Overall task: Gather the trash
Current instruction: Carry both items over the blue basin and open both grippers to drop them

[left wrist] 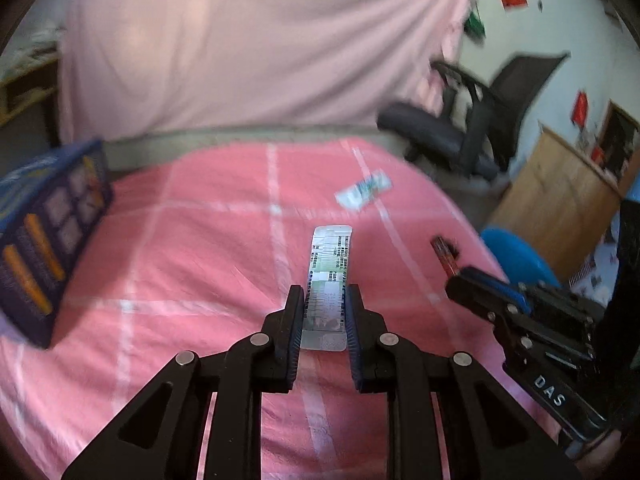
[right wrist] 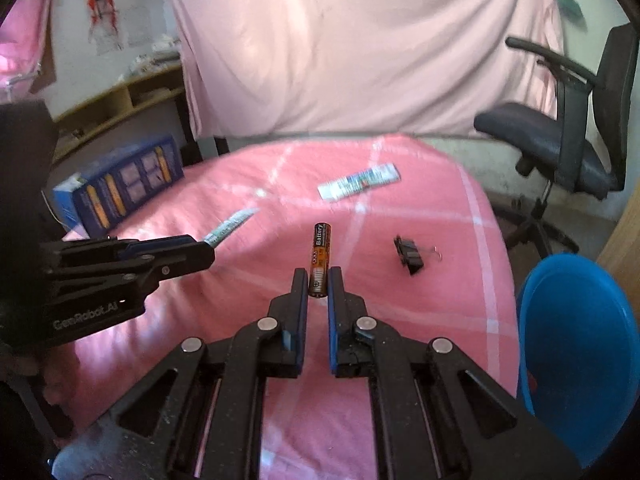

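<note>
you've got a wrapper strip (left wrist: 329, 280) clamped in your left gripper (left wrist: 322, 300) and a battery (right wrist: 320, 260) in your right gripper (right wrist: 318, 286), both above the pink cloth (right wrist: 400, 320), so next carry them to the blue bin (right wrist: 580, 360).

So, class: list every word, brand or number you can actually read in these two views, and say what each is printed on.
"Battery", on the battery held in the right tongs.
"DAS", on the right tongs' body.
"GenRobot.AI", on the left tongs' body.
Packet in the left tongs: too blurred.
Second packet and blue box: too blurred.
</note>
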